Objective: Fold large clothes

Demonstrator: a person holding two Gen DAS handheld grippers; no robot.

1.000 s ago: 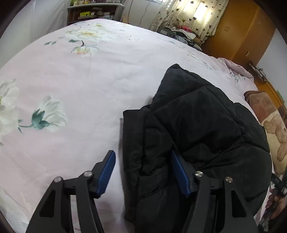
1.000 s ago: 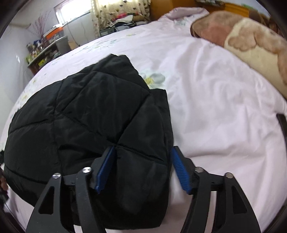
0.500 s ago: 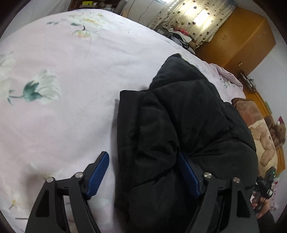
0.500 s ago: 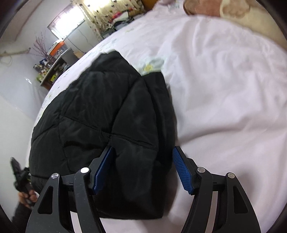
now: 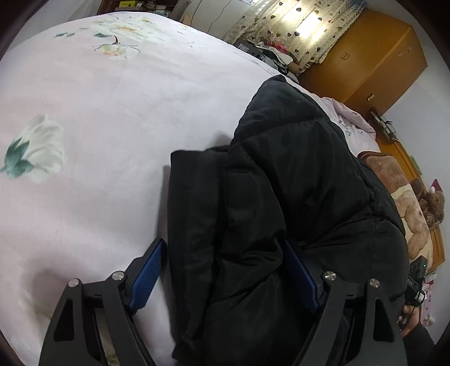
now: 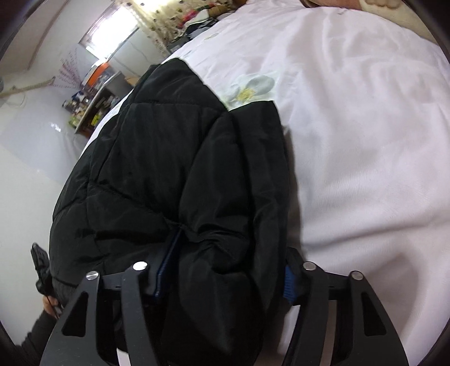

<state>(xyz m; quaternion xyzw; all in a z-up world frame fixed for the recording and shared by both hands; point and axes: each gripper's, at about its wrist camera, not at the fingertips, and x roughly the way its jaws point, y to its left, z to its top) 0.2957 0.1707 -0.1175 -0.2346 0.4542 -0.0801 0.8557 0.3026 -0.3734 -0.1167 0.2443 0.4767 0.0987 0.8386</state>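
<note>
A: Left wrist view first. Black puffer jacket [image 5: 295,197] piled across the centre and right of the frame, on the pale pink bedsheet [image 5: 112,112] with its flower print at left.

B: And the left gripper [image 5: 225,278]?

A: Wide. Blue pad [image 5: 147,274] at lower left lying apart from the jacket's edge, over bare sheet; the other pad at lower centre-right tucked against a fold of the jacket. Jacket edge between the two, not pinched.

B: Right wrist view?

A: Same jacket [image 6: 174,183] filling the centre and lower left, sheet [image 6: 365,140] bright across the right half. Right gripper [image 6: 225,276] at the bottom, jaws closing, a thick bunched fold of the jacket between them. Left pad pressed into the fabric, mostly sunk in it; right pad just showing at the fold's right edge, against it too.

B: Background?

A: Orange wooden wardrobe [image 5: 365,56] at upper right of the left view, heart-print curtain [image 5: 303,25] beside it, brown plush toy [image 5: 413,214] at the right edge. Cluttered shelf [image 6: 95,107] at upper left of the right view. A hand [image 6: 50,304] at the lower left edge there, gripping a black handle.
</note>
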